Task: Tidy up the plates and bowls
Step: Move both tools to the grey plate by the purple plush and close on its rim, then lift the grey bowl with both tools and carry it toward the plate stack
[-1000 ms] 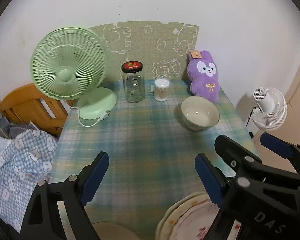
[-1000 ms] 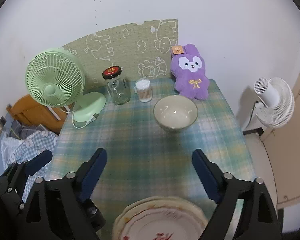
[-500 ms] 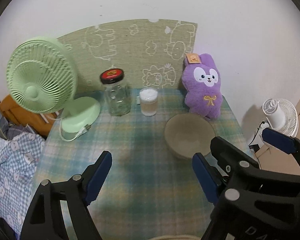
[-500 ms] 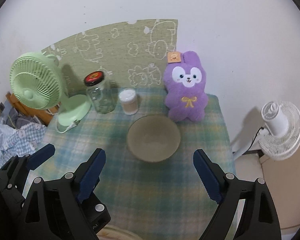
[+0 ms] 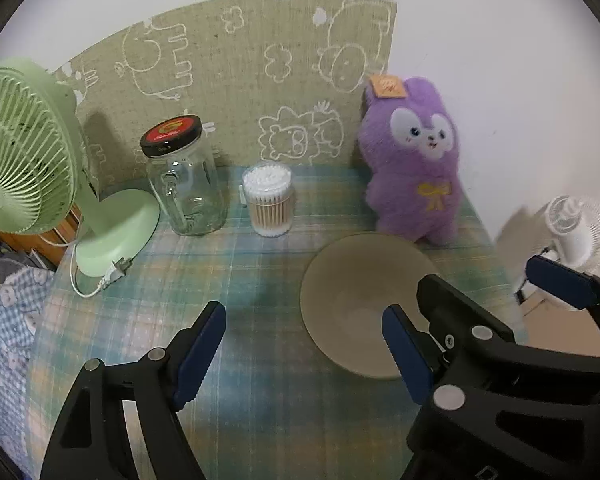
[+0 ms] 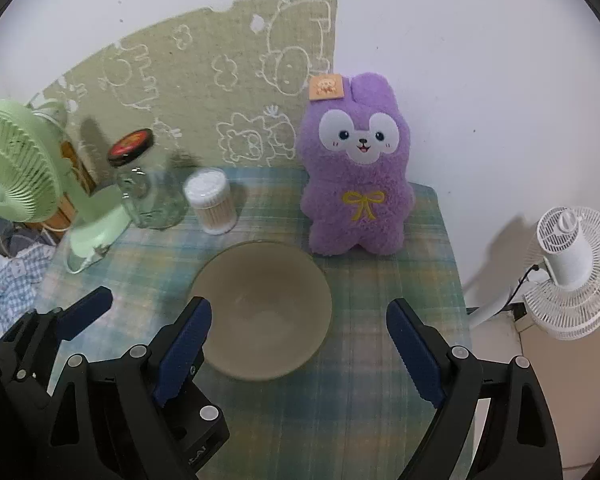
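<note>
Both tongs have come forward and down across the table [image 6: 380, 400], away from the plates at the near edge, which are now out of sight, and toward the bowl [image 6: 262, 312]. The bowl sits upright near the table's far right corner, just in front of the purple plush rabbit [image 6: 356, 176]. The right tongs [image 6: 300, 344] stand released, their jaws spread wide to either side of the bowl without touching it. The left tongs [image 5: 302, 352] are also released and empty; their jaws have just been closing a little, over bare cloth beside the bowl. It looks like the bowl is the next thing to be picked up.
</note>
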Tool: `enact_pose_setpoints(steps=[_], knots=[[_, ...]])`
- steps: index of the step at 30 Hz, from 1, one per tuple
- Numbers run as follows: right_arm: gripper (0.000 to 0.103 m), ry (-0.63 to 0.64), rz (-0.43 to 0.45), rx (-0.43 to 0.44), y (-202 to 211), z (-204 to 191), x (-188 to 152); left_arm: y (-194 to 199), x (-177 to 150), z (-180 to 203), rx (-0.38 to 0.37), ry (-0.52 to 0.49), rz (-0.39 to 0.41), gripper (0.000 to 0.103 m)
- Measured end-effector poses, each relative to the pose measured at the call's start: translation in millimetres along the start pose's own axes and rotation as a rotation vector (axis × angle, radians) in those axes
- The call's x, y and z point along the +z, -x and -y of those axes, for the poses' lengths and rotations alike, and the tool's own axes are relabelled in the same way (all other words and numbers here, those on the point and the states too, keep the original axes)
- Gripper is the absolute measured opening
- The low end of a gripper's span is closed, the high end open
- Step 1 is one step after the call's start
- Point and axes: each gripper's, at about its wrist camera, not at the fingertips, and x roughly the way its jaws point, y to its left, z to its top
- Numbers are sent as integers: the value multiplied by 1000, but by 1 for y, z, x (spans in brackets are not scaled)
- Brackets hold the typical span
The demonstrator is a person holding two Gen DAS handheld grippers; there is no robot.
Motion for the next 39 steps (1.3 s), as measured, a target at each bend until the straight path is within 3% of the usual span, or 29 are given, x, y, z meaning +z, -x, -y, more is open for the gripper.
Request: enact_pose_setpoints(steps=[6,8,10,13,14,16,23,28,39], knots=[[90,-49,16,26,-30,10,5,-30,9,3,25,0,-7,76],[85,-66,15,25,-39,13,6,-41,12,3,41,2,-17,73],[70,-85,-1,40,-49,16,5,-49,13,3,41,2,-29,63],[69,-82,-19,27,-59,16,5,-58,10,5,41,-6,-51,43],[69,-82,-19,27,-61,16,4,-61,10,5,49,-9,-53,42],[57,-86,-21,35,-66,17,3,-64,10,5,60,-7,-55,34],[32,-102,-69,20,-80,22,0,-74,8,7,63,-5,-80,17],[20,-110,-68,1,-80,27,-4,-75,6,12,79,-14,-74,15],[15,-133,-89,-21,-83,28,-4,-75,7,11,71,-29,-83,14]])
